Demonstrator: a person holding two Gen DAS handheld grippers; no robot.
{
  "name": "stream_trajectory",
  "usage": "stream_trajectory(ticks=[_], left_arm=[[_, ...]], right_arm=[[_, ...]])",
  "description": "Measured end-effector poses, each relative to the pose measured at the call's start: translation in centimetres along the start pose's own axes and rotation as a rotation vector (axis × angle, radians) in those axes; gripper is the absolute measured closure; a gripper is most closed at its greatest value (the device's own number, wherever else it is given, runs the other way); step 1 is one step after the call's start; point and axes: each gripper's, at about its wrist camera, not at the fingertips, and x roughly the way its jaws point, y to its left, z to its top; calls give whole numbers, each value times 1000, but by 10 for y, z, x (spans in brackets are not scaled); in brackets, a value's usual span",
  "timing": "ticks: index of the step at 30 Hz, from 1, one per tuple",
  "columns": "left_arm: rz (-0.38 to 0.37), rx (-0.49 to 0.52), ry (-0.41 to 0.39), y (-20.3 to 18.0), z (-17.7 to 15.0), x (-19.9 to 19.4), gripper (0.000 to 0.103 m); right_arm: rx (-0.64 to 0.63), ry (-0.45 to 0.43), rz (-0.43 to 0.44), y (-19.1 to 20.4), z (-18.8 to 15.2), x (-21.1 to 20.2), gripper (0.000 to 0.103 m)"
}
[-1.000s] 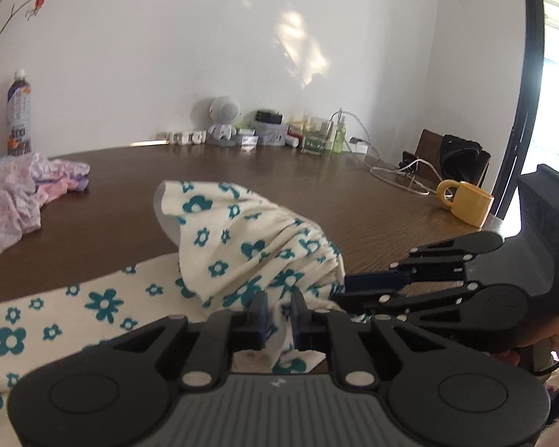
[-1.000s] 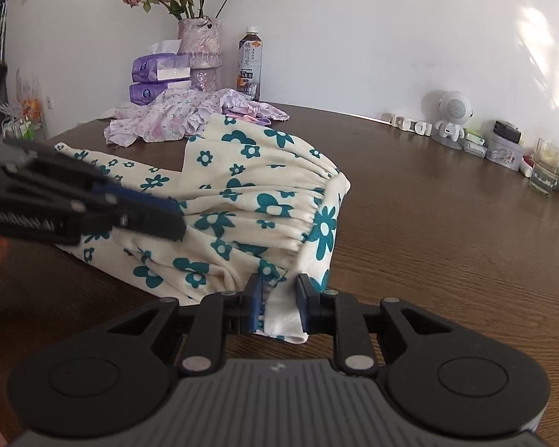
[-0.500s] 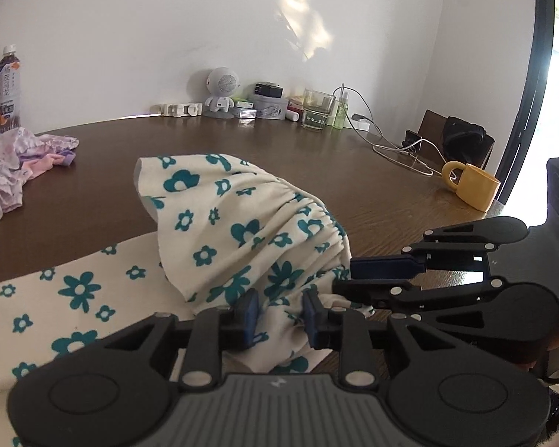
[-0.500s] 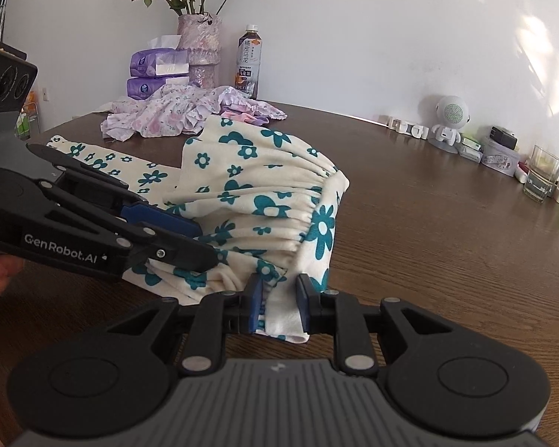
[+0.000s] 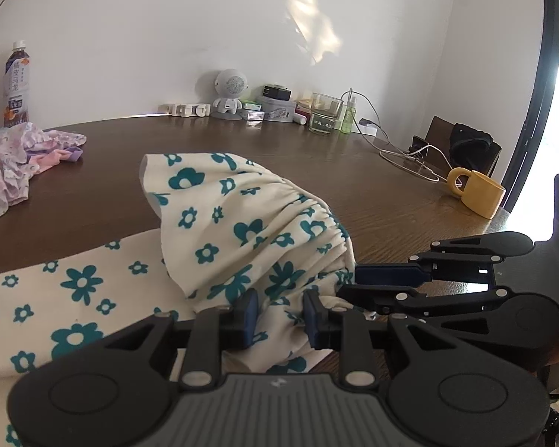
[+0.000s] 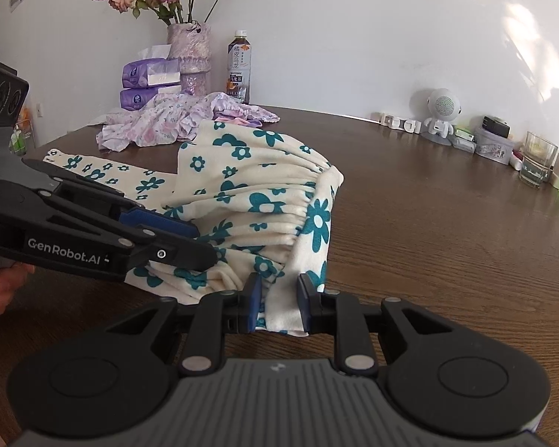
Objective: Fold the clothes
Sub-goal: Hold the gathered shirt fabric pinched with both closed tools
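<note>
Two grippers met at the near edge of the folded cream garment with teal flowers (image 5: 242, 231), which lay at the lower centre of the brown wooden table (image 5: 354, 171) in both views. The left gripper (image 5: 280, 314) had its fingers parted with cloth loose between them, and the right gripper (image 6: 277, 303) likewise stood parted around a white fold of the hem — neither pinched the fabric tight. In the right wrist view the left gripper crossed in from the left edge, its tip covering part of the garment's near side. One pile of lilac clothes (image 6: 175, 123) sat at the upper left, just behind the garment, with one vase of dried roses (image 6: 188, 50), one drink bottle (image 6: 238, 67) and two purple tissue packs (image 6: 149, 82) beyond it. Along the far wall stood one small white robot figure (image 6: 441, 115) and one drinking glass (image 6: 538, 164) — both well apart from the garment. One yellow mug (image 5: 477, 192) rested at the right of the left wrist view, near a white cable (image 5: 402, 156).
</note>
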Motion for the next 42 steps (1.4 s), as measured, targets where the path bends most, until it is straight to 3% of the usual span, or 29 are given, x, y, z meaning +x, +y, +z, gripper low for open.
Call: stream_trajectory(ticks=[42], left_arm=[[-23,-24,-4,4,-1,0,77]], right_arm=[[3,0,-11,1,0,1,81]])
